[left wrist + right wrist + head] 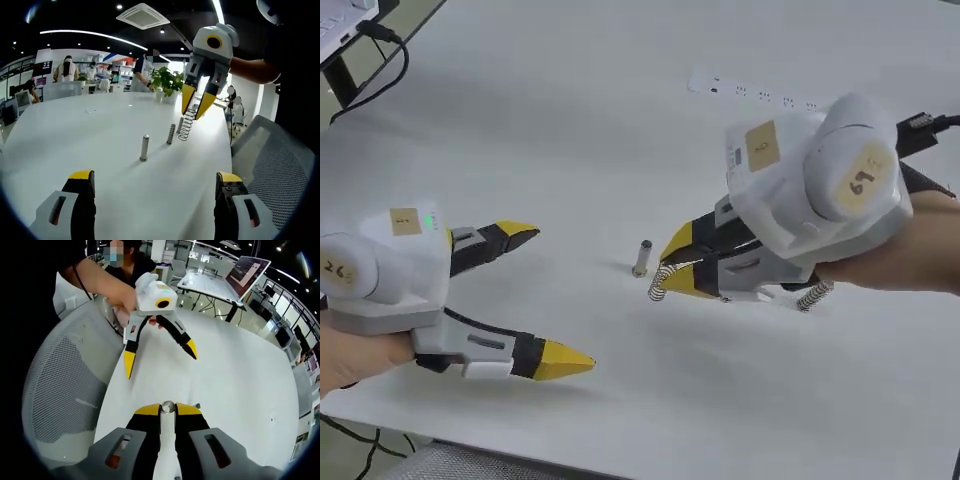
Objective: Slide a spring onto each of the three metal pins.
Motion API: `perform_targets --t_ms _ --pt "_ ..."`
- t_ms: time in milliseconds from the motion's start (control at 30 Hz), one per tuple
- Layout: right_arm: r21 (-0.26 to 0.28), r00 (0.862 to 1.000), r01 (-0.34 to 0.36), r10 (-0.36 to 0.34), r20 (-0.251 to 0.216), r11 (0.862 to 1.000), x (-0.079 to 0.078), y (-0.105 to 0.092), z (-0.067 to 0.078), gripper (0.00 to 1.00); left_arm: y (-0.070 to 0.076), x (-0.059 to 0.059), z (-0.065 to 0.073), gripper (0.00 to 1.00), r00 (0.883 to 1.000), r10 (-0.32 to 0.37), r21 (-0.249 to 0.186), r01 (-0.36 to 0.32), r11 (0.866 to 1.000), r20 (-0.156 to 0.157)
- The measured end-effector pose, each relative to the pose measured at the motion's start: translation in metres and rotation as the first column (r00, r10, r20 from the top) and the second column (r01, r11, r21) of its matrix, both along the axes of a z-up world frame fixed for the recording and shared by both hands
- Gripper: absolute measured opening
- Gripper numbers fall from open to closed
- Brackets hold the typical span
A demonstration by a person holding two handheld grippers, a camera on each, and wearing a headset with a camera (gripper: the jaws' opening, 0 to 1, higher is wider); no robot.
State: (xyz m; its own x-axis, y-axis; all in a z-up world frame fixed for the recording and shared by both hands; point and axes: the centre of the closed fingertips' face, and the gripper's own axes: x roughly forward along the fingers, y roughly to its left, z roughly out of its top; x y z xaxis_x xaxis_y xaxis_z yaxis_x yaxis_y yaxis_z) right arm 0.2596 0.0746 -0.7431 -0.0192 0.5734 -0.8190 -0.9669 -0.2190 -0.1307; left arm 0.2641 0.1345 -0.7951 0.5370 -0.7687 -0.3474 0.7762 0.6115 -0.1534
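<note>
My right tongs [685, 262] pinch a spring [660, 283] just short of the bare pin [642, 257] ahead of their tips, my left tongs [560, 298] gape empty opposite, and another spring [812, 293] shows half hidden beneath my right tongs.

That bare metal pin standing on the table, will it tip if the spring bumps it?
Probably: the bare pin stands upright, tall and thin, with no visible holder on the white table. Being round, it would likely roll once down.
</note>
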Motion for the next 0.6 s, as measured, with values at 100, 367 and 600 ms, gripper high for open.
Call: perform_targets --t_ms 100,367,600 --pt "-0.002 1.000 -0.005 0.005 0.006 1.000 0.002 0.001 0.001 0.06 0.001 0.000 0.000 0.98 1.000 0.004 0.000 -0.004 1.000 -0.001" --pt "-0.004 1.000 0.001 -0.001 0.020 1.000 0.015 0.003 0.006 0.06 0.004 -0.001 -0.003 0.98 1.000 0.009 -0.002 -0.009 1.000 -0.013" --pt "0.001 0.999 0.022 -0.022 0.029 1.000 0.028 0.004 0.007 0.07 0.002 0.000 -0.002 0.98 1.000 0.007 0.003 -0.007 1.000 -0.009"
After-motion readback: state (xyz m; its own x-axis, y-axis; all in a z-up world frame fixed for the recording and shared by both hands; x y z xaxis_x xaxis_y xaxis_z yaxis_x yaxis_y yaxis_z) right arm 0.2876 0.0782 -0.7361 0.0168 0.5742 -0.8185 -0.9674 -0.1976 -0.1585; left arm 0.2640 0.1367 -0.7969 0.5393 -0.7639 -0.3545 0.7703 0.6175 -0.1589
